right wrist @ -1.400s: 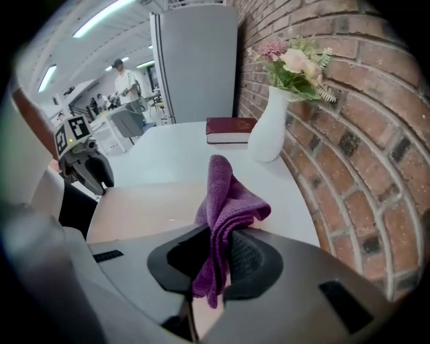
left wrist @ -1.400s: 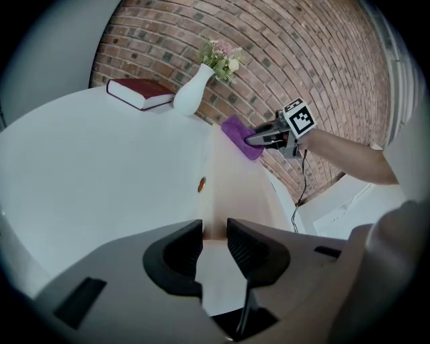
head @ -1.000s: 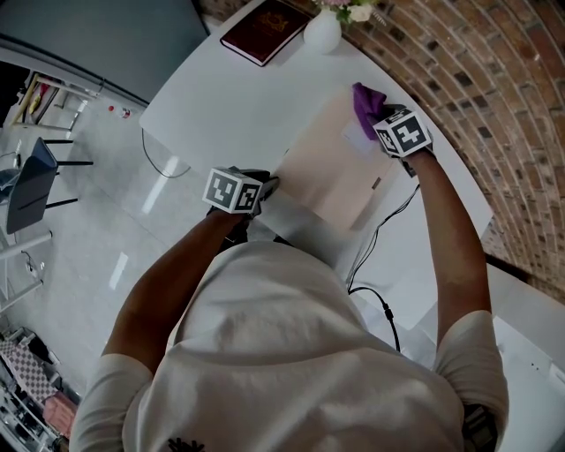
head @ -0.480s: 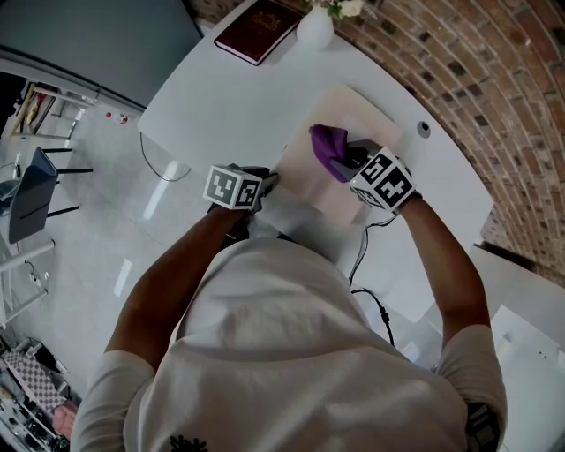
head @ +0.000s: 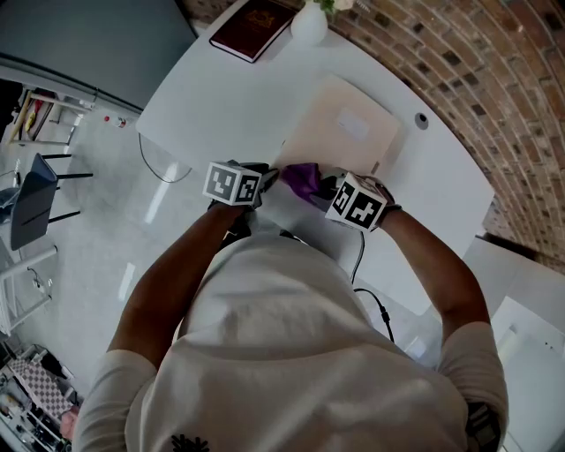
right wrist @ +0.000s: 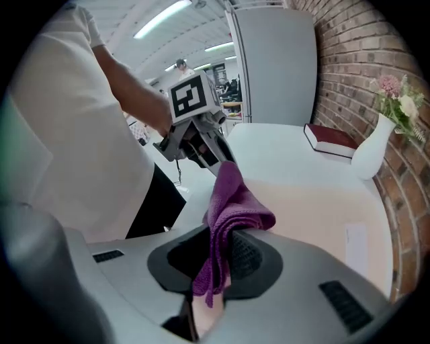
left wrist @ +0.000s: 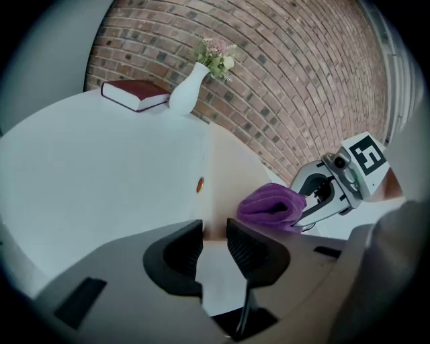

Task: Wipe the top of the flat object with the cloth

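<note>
Both jaw pairs closed: left gripper (left wrist: 213, 245) pinches near edge of beige board (head: 344, 132), likely steadying it on white table (head: 221, 97); right gripper (right wrist: 215, 262) clamps purple cloth (head: 302, 179) on board's near end.

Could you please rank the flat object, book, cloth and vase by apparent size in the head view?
1. Beige flat object
2. Red book
3. Purple cloth and white vase: about alike; the frame crops the vase.

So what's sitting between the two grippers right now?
The purple cloth, clamped in the right gripper, rests on the beige board's near edge, just short of the left gripper. The head view shows it best.
</note>
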A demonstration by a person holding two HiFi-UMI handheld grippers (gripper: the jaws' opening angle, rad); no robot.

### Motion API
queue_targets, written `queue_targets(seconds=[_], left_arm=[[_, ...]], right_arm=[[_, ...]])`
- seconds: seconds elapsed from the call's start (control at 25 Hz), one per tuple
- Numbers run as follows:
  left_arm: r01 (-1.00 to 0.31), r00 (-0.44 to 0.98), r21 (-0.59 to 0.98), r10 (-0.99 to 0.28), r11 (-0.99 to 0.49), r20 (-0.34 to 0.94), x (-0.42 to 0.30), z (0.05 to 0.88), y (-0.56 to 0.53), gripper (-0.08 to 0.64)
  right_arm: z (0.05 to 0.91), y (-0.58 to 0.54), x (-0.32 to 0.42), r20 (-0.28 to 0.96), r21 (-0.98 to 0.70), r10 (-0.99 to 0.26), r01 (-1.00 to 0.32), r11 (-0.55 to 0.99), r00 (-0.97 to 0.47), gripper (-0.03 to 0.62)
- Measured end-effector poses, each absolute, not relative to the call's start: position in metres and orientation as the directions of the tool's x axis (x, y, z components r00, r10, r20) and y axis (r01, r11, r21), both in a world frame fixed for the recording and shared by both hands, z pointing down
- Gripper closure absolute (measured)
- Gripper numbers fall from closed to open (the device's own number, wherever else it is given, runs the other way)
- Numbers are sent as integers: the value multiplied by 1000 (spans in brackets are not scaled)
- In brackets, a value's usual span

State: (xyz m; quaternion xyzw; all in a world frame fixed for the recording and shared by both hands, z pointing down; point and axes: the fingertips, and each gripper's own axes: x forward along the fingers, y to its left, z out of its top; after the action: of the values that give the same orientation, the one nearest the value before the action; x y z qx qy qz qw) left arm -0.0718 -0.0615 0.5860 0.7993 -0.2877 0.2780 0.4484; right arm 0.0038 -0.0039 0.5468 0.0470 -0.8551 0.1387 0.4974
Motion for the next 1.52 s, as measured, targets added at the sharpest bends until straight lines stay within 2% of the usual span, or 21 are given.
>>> queue_targets(seconds=[1.12, 1.36, 1.52], left_arm=[[-722, 658, 535, -193, -439, 728, -68, 587, -64, 436], [-724, 655, 535, -190, -436, 732, -68, 588, -64, 436], [-725, 652, 532, -188, -437, 734, -67, 587, -63, 436]], right_arm=[[562, -188, 148, 909, -1, -235, -567, 824, -344, 509], [563, -219, 178, 917, 97, -308, -609, 787, -253, 509], [555, -221, 180, 901, 130, -355, -622, 772, -251, 509]])
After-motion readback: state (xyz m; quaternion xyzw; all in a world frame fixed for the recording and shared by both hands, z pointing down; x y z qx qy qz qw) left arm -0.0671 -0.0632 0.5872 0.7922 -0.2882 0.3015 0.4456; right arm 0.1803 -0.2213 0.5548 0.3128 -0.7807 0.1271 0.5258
